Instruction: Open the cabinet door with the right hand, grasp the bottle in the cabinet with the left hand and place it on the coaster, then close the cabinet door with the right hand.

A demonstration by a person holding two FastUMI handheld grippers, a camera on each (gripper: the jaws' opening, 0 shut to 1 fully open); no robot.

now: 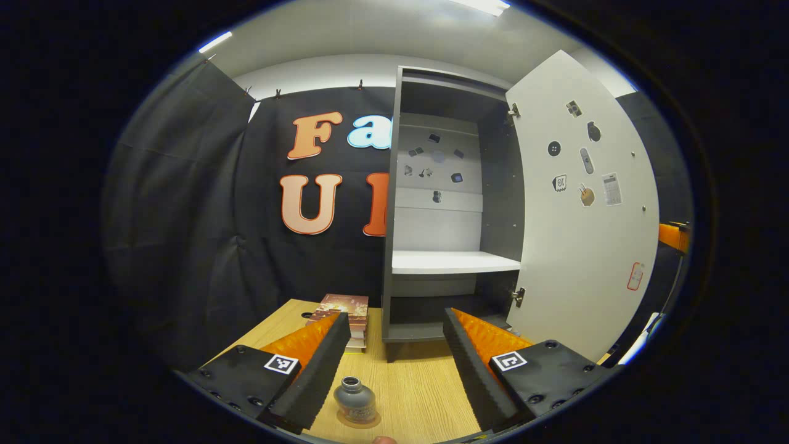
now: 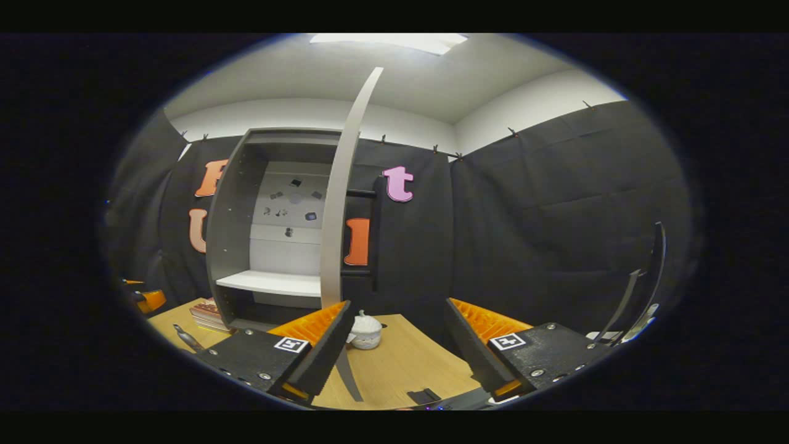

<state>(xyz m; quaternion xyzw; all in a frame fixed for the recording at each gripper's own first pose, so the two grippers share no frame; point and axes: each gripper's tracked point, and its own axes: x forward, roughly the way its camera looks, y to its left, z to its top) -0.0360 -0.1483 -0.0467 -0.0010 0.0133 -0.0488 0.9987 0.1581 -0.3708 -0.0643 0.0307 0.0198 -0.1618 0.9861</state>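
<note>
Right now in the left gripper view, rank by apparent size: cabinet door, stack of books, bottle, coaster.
1. cabinet door, by far the largest.
2. stack of books, partly hidden by the jaws.
3. bottle; nearness to the camera inflates it, so its rank against the books is unsure.
4. coaster, a thin rim under the bottle.

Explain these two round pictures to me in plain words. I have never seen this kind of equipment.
A person holds one two-finger gripper in each hand, and each gripper carries a wide-angle camera looking forward along its own fingers.

In the left gripper view, the left gripper is open, and a small grey bottle stands on a round coaster on the wooden table, between the fingers but not gripped. Ahead is the cabinet, its white door swung open, with a stack of books beside it.

In the right gripper view, the right gripper is open too and holds nothing. The same door appears edge-on, with a small white pumpkin-shaped ornament on the table beyond.
</note>
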